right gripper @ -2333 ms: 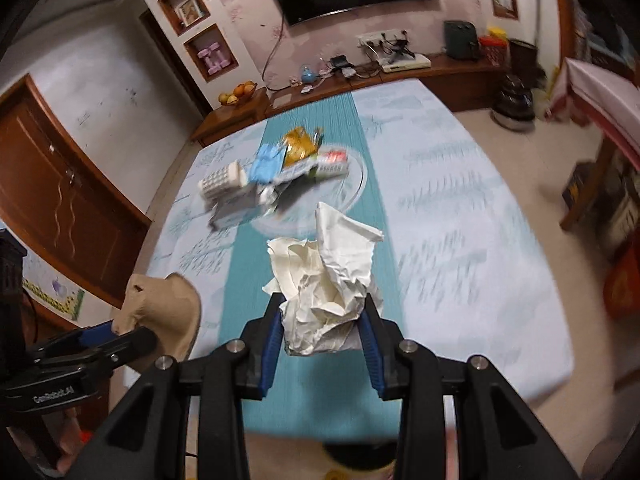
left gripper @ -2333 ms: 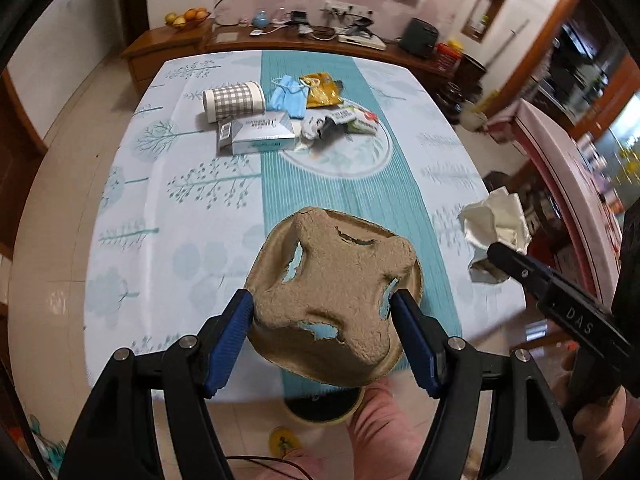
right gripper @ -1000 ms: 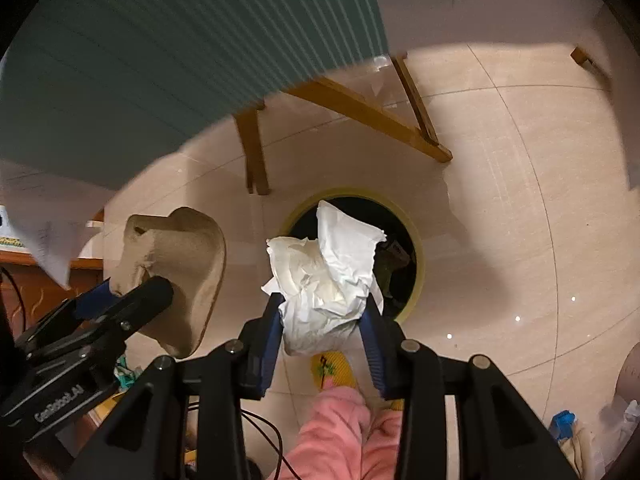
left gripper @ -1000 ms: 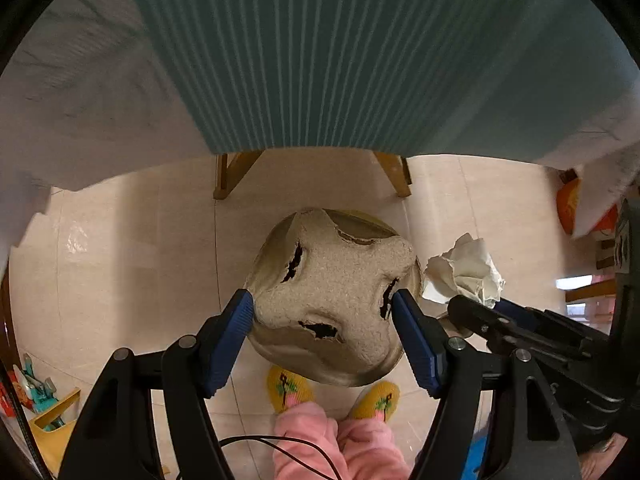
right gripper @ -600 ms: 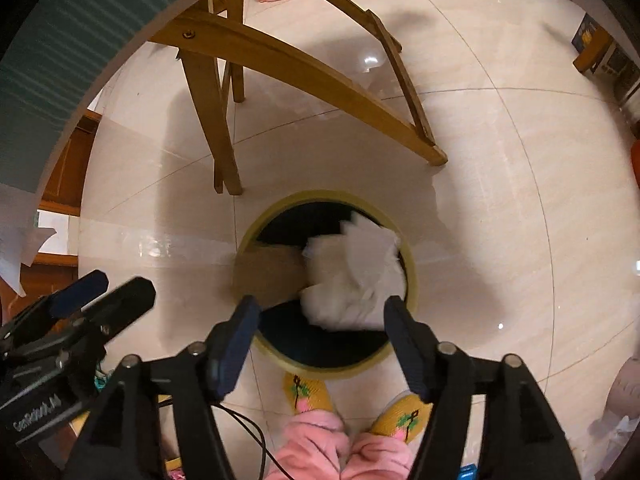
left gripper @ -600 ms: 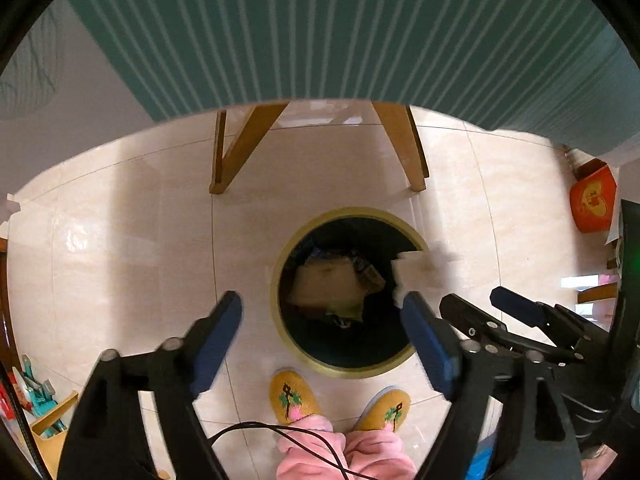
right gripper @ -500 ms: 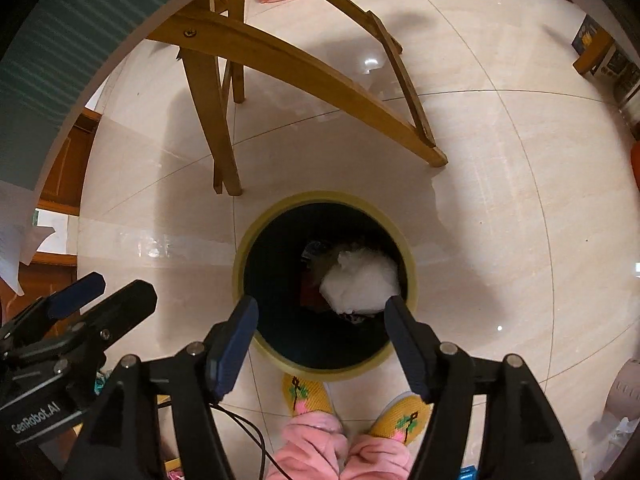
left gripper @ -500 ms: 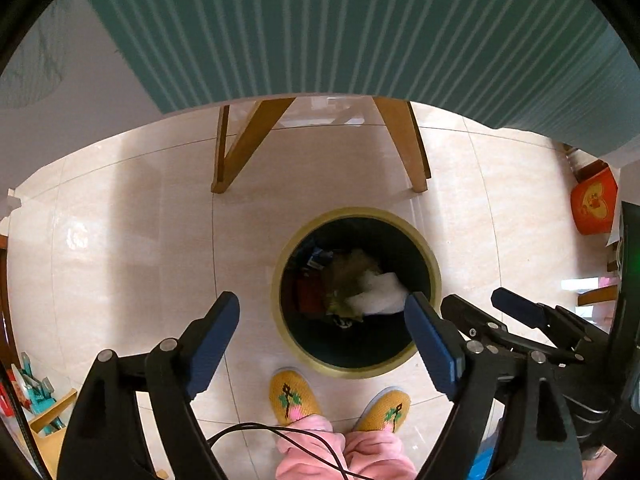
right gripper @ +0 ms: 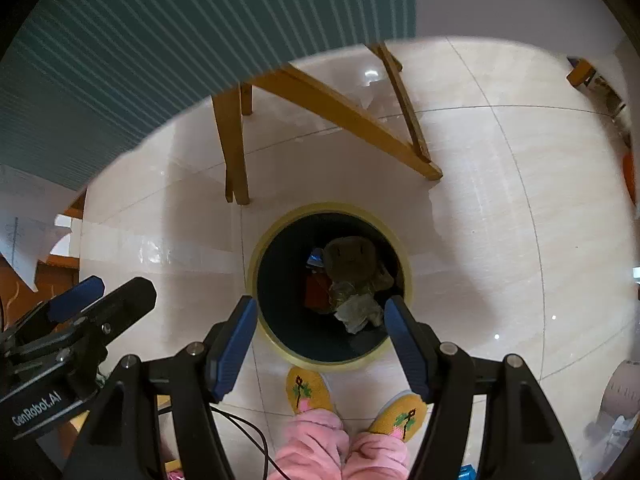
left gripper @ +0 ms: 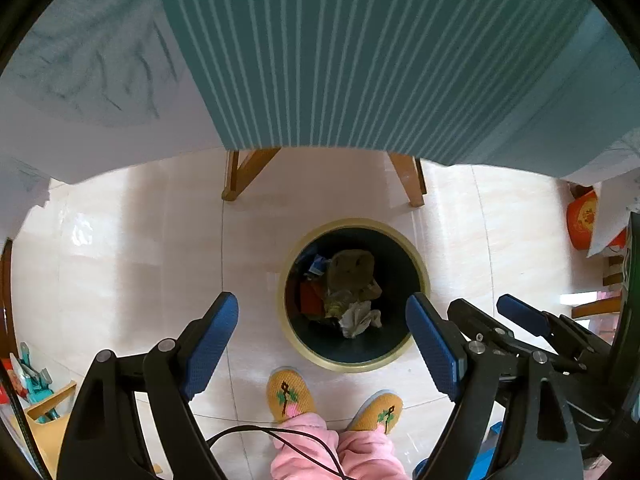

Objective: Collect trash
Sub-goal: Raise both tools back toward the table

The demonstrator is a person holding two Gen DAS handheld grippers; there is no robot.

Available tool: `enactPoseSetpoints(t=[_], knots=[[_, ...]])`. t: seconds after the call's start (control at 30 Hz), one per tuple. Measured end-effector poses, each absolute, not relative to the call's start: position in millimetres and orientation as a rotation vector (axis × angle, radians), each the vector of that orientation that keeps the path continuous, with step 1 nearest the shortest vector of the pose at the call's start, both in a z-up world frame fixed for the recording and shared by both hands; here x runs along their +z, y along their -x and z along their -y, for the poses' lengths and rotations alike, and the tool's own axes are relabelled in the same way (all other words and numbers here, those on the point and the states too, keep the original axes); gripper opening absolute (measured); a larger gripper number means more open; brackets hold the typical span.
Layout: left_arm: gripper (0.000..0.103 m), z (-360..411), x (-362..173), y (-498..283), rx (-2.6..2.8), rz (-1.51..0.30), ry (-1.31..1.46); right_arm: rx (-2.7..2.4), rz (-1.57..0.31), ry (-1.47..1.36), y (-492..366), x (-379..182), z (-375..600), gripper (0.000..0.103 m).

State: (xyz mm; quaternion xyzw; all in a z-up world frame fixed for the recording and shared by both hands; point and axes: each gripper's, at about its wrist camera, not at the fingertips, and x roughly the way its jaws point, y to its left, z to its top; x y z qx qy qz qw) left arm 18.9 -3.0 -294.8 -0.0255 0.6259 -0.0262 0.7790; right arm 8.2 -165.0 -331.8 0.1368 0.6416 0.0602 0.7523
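A round dark bin with a yellow rim (left gripper: 352,366) (right gripper: 276,344) stands on the tiled floor below both grippers. Inside it a brown pulp cup tray (left gripper: 352,266) (right gripper: 348,256) lies on other rubbish, with a crumpled white paper (left gripper: 358,318) (right gripper: 358,312) beside it. My left gripper (left gripper: 320,312) (right gripper: 116,286) hangs open above the bin with nothing between its blue pads. My right gripper (right gripper: 320,308) (left gripper: 484,306) is open too and holds nothing, just right of the left one.
The teal striped tablecloth (left gripper: 340,52) overhangs above, with wooden table legs (right gripper: 234,148) behind the bin. A person's yellow slippers (left gripper: 290,394) and pink trouser legs (right gripper: 320,440) stand right at the bin's near side. A black cable (left gripper: 280,436) trails by the legs.
Both grippers swung from over the table to above the bin and opened. The pulp tray and the crumpled paper dropped out of the jaws and now lie inside the bin.
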Motion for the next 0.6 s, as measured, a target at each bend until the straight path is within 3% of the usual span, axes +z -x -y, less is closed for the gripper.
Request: enactPoseSetpoints(t=[0.6], knots=[[0.085,-16.4,-156.6,19.0,-0.017,-1.290,0.134,0.181,-1.355,-0.284,27.3,-216.7,156.6,0.067]])
